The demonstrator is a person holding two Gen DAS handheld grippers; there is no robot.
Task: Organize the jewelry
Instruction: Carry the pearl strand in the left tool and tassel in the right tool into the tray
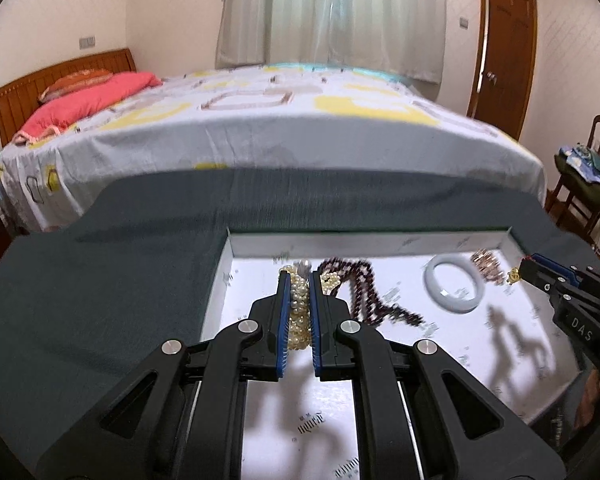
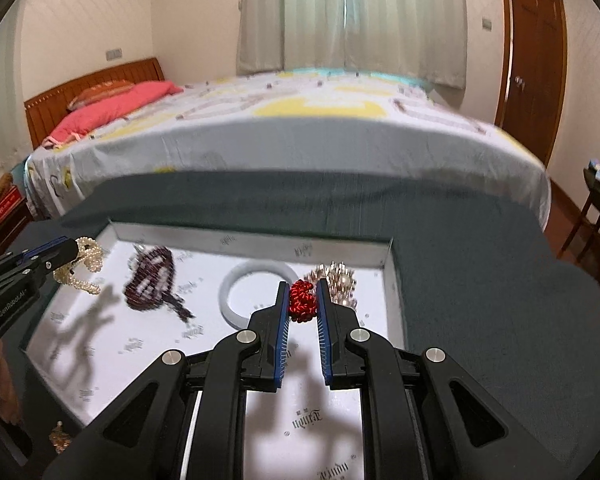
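Observation:
A shallow white tray (image 1: 236,248) lies on a dark grey cloth. My left gripper (image 1: 299,280) is shut on a cream pearl necklace (image 1: 299,312) held above the tray's left part; it also shows in the right wrist view (image 2: 85,258). My right gripper (image 2: 303,290) is shut on a red knotted cord piece (image 2: 302,300) over the tray's right part. A dark red bead string (image 1: 364,292) (image 2: 150,280), a pale jade bangle (image 1: 456,286) (image 2: 236,284) and a gold-and-pearl cluster (image 2: 340,280) (image 1: 486,262) lie in the tray.
The dark cloth (image 1: 100,280) covers the table around the tray. A bed with a patterned sheet (image 1: 280,120) stands behind it. A wooden chair with clothes (image 1: 588,176) is at the right. A small gold piece (image 2: 60,438) lies off the tray's near left edge.

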